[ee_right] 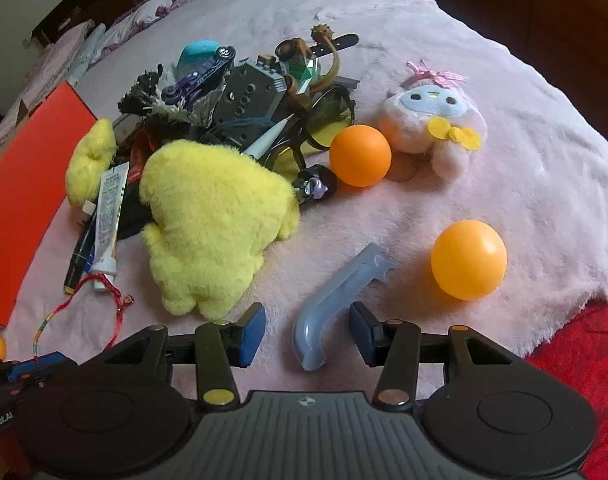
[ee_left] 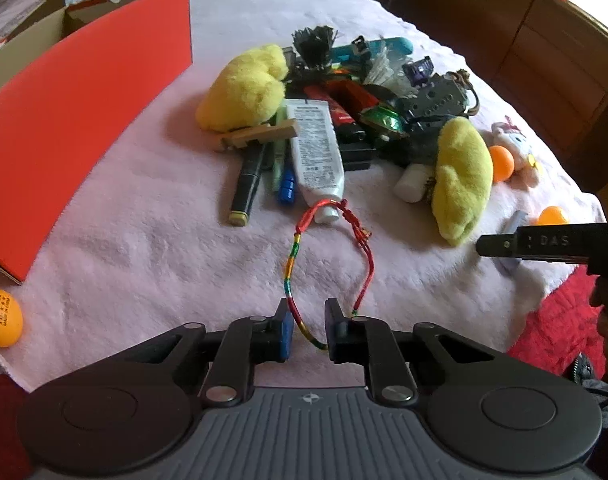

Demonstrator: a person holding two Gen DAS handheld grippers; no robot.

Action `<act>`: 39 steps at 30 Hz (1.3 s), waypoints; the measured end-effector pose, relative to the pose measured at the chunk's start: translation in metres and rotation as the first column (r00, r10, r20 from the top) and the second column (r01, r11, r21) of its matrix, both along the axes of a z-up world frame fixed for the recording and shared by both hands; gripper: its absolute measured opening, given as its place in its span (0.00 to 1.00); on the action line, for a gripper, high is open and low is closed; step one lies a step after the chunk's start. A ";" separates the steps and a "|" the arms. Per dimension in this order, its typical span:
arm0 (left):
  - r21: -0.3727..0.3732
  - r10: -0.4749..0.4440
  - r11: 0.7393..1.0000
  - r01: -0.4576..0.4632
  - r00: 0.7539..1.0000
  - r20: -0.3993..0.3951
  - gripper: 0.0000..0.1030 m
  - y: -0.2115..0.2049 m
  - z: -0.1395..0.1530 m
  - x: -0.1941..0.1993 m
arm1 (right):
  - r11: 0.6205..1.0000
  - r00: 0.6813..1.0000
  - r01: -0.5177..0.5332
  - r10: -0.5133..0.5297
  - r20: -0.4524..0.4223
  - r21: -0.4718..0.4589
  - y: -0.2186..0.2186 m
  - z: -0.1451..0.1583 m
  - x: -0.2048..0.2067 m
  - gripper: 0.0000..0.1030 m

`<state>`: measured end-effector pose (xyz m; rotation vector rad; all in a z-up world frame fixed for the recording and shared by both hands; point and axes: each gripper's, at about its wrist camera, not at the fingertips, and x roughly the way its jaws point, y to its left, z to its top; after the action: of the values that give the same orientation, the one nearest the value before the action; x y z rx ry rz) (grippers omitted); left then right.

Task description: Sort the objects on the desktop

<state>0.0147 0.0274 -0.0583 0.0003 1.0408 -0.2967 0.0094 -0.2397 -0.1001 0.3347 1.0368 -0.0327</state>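
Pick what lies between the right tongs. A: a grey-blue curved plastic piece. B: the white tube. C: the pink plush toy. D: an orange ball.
A: the grey-blue curved plastic piece lies on the pink blanket between the open fingers of the right tongs; the nearest orange ball sits off to the right, outside them.

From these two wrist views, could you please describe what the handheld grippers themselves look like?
Both match: the left gripper and right gripper each have a ribbed grey body bearing a small compass-like emblem, two round black discs, black linkage arms with silver rivets, and black jaws faced with blue pads. The right gripper's side reads "DAS".
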 end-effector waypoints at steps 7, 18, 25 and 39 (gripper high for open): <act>0.010 -0.021 1.000 0.021 0.999 0.036 0.09 -0.004 0.006 -0.004 | 0.999 0.999 0.045 -0.045 0.006 -0.028 -0.002 0.003 -0.008 0.17; 0.020 -0.025 1.000 0.024 0.997 0.067 0.09 -0.005 0.013 -0.009 | 0.995 0.996 -0.078 0.075 0.053 0.061 0.015 0.023 -0.026 0.17; 0.016 0.005 1.000 -0.006 1.000 0.029 0.09 0.002 0.004 -0.007 | 0.989 0.992 -0.126 0.126 0.009 0.080 0.030 0.014 -0.023 0.17; -0.027 0.023 0.999 -0.023 1.000 0.020 0.06 0.006 -0.001 0.000 | 0.988 0.996 -0.086 0.090 -0.024 0.127 0.023 0.002 -0.024 0.17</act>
<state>0.0147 0.0337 -0.0593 -0.0325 1.0163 -0.2889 -0.0142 -0.2162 -0.0985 0.4033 1.0843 0.1081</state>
